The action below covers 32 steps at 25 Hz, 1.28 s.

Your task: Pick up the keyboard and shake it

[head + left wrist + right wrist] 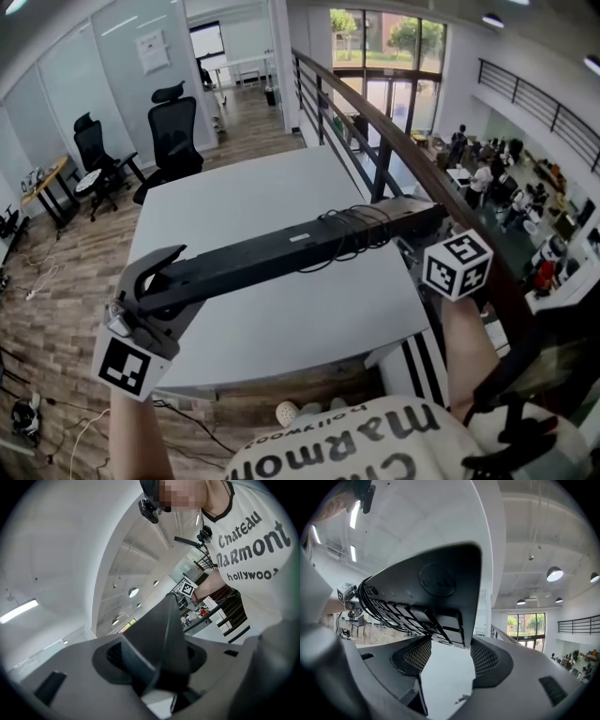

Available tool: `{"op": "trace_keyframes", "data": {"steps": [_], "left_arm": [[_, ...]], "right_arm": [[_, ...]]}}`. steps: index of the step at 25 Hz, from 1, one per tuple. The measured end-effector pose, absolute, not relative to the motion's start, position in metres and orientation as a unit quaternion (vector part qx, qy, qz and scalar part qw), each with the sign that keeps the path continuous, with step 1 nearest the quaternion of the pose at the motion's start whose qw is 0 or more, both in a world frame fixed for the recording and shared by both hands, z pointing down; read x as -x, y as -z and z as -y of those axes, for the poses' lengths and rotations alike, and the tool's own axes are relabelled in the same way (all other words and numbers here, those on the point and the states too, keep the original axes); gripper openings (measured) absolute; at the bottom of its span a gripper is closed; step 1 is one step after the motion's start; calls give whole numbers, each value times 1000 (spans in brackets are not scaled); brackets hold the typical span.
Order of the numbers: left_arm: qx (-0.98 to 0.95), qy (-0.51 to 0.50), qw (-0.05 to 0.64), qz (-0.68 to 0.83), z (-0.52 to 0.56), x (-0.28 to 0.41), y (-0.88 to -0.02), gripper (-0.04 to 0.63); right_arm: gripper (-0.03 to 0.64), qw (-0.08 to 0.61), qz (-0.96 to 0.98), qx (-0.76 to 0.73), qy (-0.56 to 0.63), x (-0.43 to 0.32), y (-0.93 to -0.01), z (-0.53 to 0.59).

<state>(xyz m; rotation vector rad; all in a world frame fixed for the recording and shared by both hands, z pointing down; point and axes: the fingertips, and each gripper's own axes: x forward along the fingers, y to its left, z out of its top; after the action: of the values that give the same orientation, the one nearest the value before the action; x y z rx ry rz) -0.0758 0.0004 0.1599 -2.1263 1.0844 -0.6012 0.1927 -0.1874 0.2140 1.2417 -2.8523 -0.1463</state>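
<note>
Black: 1 keyboard (291, 246) between 2 hand-held grippers (159, 279) (446, 660), above 1 table (272, 187)

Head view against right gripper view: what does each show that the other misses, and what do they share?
Only the head view: the right gripper's marker cube and the person's printed shirt.
Only the right gripper view: the key caps on the keyboard's underside, and a round mark on its back.
Both: the keyboard held in the air, back up, its cable wound around it.
</note>
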Motion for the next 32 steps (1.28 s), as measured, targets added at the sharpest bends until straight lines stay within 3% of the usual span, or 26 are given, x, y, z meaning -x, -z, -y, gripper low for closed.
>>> {"op": "trace_keyframes", "data": {"steps": [14,32], "left_arm": [[813,240,277,-453,-21,70,-185,213],[804,263,287,-449,-16,68,-192,213]], "right_arm": [[276,24,928,-373,17,-189,-251,181],[276,25,932,-361,12,-182,-264,193]]}}
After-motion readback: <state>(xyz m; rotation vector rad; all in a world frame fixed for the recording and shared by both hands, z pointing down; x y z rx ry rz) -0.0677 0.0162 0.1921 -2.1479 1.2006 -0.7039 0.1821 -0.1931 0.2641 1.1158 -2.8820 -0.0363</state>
